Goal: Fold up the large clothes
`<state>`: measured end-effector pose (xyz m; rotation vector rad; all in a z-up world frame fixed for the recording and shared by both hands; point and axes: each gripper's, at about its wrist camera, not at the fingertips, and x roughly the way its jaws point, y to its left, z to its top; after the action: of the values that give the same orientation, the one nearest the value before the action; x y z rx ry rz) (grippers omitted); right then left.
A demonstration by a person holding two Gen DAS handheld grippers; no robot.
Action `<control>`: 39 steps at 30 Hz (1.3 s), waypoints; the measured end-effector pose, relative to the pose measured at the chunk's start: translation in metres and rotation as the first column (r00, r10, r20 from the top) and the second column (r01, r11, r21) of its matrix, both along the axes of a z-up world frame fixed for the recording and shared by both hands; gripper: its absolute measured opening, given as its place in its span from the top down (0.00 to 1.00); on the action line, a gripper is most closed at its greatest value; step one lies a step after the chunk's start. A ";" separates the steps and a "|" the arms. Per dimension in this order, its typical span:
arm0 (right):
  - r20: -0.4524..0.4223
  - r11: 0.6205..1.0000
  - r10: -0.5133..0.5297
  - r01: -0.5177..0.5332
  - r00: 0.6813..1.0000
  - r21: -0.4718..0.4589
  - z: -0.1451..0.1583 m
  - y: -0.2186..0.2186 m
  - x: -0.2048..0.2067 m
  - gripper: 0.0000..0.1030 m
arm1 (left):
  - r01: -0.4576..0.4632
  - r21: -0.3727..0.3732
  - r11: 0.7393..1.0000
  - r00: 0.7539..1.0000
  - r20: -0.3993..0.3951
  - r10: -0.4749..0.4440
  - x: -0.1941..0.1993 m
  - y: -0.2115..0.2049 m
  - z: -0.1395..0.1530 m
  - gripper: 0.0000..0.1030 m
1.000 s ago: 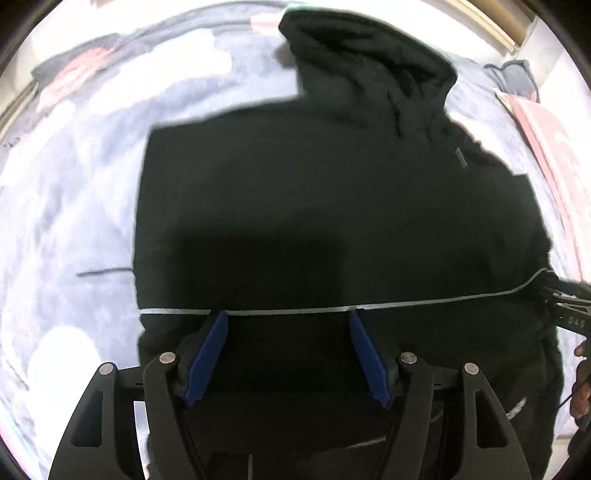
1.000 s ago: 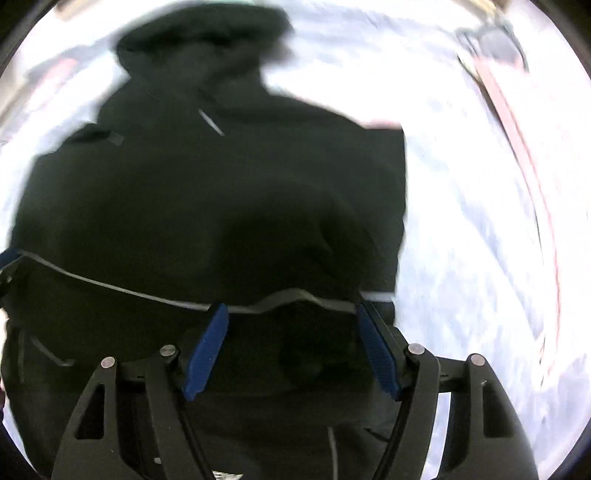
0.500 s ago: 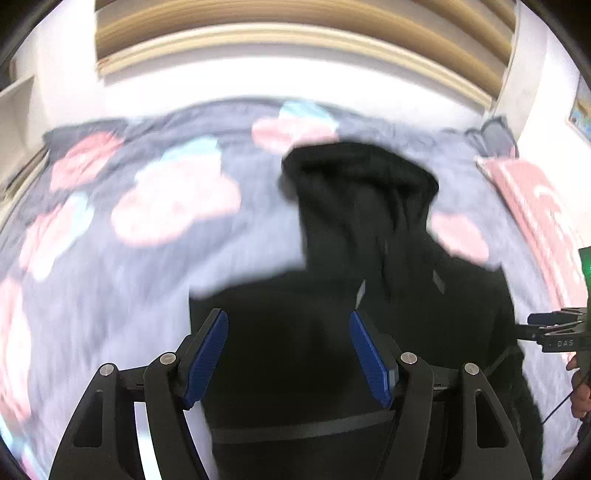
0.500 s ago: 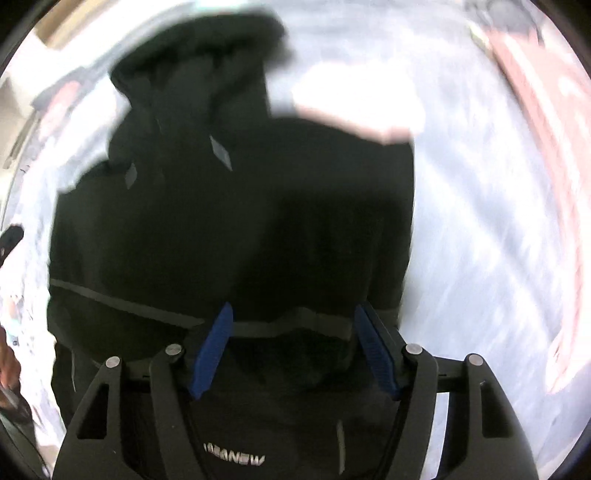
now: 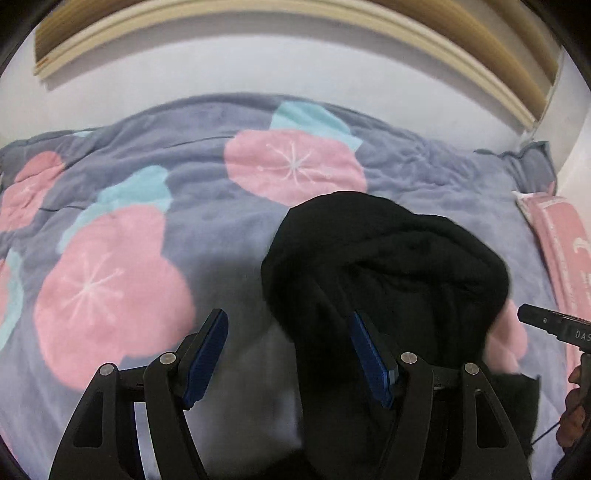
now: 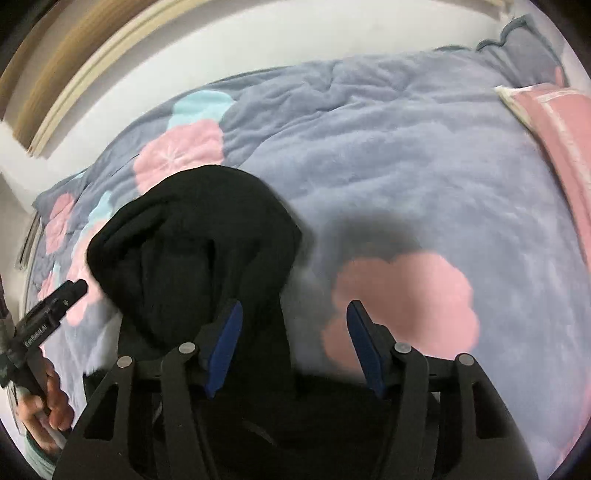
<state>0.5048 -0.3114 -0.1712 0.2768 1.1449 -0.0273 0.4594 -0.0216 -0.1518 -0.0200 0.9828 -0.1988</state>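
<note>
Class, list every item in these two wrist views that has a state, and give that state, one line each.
Black hoodie: lying on the blanket, hood bunched up.
Left gripper: jaws open, holding nothing.
Right gripper: jaws open, holding nothing.
Floral blanket: spread over the bed, slightly rumpled.
Pink pillow: lying at the blanket's edge.

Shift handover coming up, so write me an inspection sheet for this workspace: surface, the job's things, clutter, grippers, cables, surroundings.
Surface: bed covered by a grey-blue blanket with pink and teal flower shapes.
Job's things: black hoodie lying on the blanket, hood end away from the cameras; its near part is hidden behind the grippers.
Clutter: pink towel at the right edge of the bed; grey pillow at the far corner.
Grippers: left gripper open, nothing between its fingers; right gripper open, nothing between its fingers.
Cables: thin dark cord by the person's right hand, at the left view's edge.
Surroundings: white wall with a wooden ledge above the bed.
</note>
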 end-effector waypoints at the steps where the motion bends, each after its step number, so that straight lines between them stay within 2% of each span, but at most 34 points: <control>1: -0.013 1.000 -0.005 0.005 1.000 0.006 -0.010 0.000 0.011 0.39 | -0.003 -0.006 1.000 1.000 -0.008 0.003 0.007 -0.002 -0.005 0.33; 3: -0.032 1.000 -0.005 0.006 0.999 0.029 -0.029 0.003 0.028 0.39 | -0.008 -0.042 0.999 0.999 -0.041 0.007 0.026 -0.004 -0.020 0.33; 4: -0.039 0.999 0.000 0.002 0.999 0.042 -0.037 0.004 0.033 0.42 | -0.022 -0.052 0.998 0.998 -0.062 0.019 0.035 -0.003 -0.028 0.33; 5: -0.047 0.998 0.015 -0.011 0.999 0.067 -0.046 0.007 0.042 0.52 | -0.061 -0.049 0.997 0.995 -0.081 0.057 0.045 0.001 -0.036 0.50; 6: -0.060 0.997 0.019 -0.015 0.998 0.070 -0.051 0.007 0.047 0.87 | -0.099 -0.059 0.993 0.992 -0.090 0.093 0.051 0.009 -0.039 0.73; 7: -0.058 0.999 -0.005 0.008 0.998 0.049 -0.050 0.003 0.047 0.93 | -0.129 -0.159 0.979 0.985 -0.134 0.108 0.058 0.027 -0.041 0.86; 9: 0.008 0.987 -0.072 0.070 0.997 0.142 -0.035 -0.020 0.034 0.95 | -0.171 -0.375 0.911 0.981 -0.150 0.122 0.052 0.062 -0.034 0.84; 10: 0.041 0.979 -0.079 0.070 0.996 0.193 -0.027 -0.029 0.023 0.95 | -0.139 -0.454 0.880 0.987 -0.132 0.088 0.041 0.074 -0.025 0.80; 11: 0.073 0.978 -0.073 0.056 0.995 0.202 -0.020 -0.031 0.013 0.95 | -0.090 -0.464 0.881 0.994 -0.089 0.055 0.029 0.075 -0.016 0.75; 13: 0.129 0.998 -0.016 0.007 0.991 0.065 -0.010 -0.019 -0.005 0.95 | -0.046 -0.402 0.915 0.999 -0.043 0.032 0.011 0.069 -0.010 0.68; 14: 0.125 1.000 0.009 -0.010 0.992 0.008 -0.014 -0.012 -0.008 0.95 | -0.055 -0.388 0.920 0.998 -0.059 0.034 0.011 0.069 -0.018 0.60; 15: 0.082 1.000 0.017 -0.015 0.996 -0.015 -0.031 -0.008 -0.007 0.95 | -0.083 -0.357 0.930 0.990 -0.133 0.037 0.018 0.070 -0.038 0.57; 17: -0.010 0.999 0.019 -0.019 1.000 0.029 -0.065 -0.009 0.002 0.95 | -0.132 -0.275 0.952 0.958 -0.283 0.051 0.033 0.072 -0.085 0.57; 18: -0.062 0.999 0.034 -0.032 0.998 0.039 -0.083 -0.007 0.008 0.94 | -0.111 -0.269 0.957 0.953 -0.303 0.026 0.035 0.070 -0.102 0.56; 19: -0.079 0.998 0.045 -0.042 0.996 0.038 -0.093 -0.006 0.011 0.94 | -0.094 -0.275 0.957 0.964 -0.265 0.018 0.031 0.069 -0.102 0.55; 21: -0.087 0.997 0.075 -0.073 0.993 0.026 -0.101 -0.002 0.014 0.92 | -0.075 -0.259 0.963 0.969 -0.247 0.009 0.027 0.066 -0.094 0.55; 25: -0.073 0.994 0.105 -0.103 0.992 0.025 -0.084 -0.004 0.007 0.69 | -0.008 -0.198 0.980 0.976 -0.215 -0.035 0.010 0.062 -0.071 0.52; 27: -0.046 0.993 0.115 -0.114 0.992 0.033 -0.071 -0.010 -0.005 0.62 | 0.035 -0.168 0.985 0.976 -0.205 -0.069 0.001 0.063 -0.062 0.52; 30: -0.016 0.988 0.125 -0.123 0.992 0.098 -0.053 -0.020 -0.020 0.62 | 0.106 -0.136 0.985 0.974 -0.188 -0.131 -0.024 0.065 -0.043 0.51; 33: 0.022 0.988 0.144 -0.145 0.989 0.054 -0.030 -0.020 -0.029 0.61 | 0.146 -0.100 0.984 0.974 -0.162 -0.160 -0.039 0.068 -0.027 0.51; 37: 0.097 0.981 0.179 -0.186 0.979 0.061 -0.002 -0.010 -0.019 0.61 | 0.177 -0.150 0.973 0.976 -0.102 -0.193 -0.043 0.064 -0.001 0.51; 39: 0.112 0.977 0.195 -0.202 0.974 0.060 0.002 -0.002 -0.004 0.61 | 0.219 -0.143 0.965 0.970 -0.071 -0.231 -0.042 0.057 0.011 0.50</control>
<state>0.5009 -0.3139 -0.1690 0.2228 1.0647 0.2032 0.4177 0.0350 -0.1405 -0.0402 1.0570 -0.4767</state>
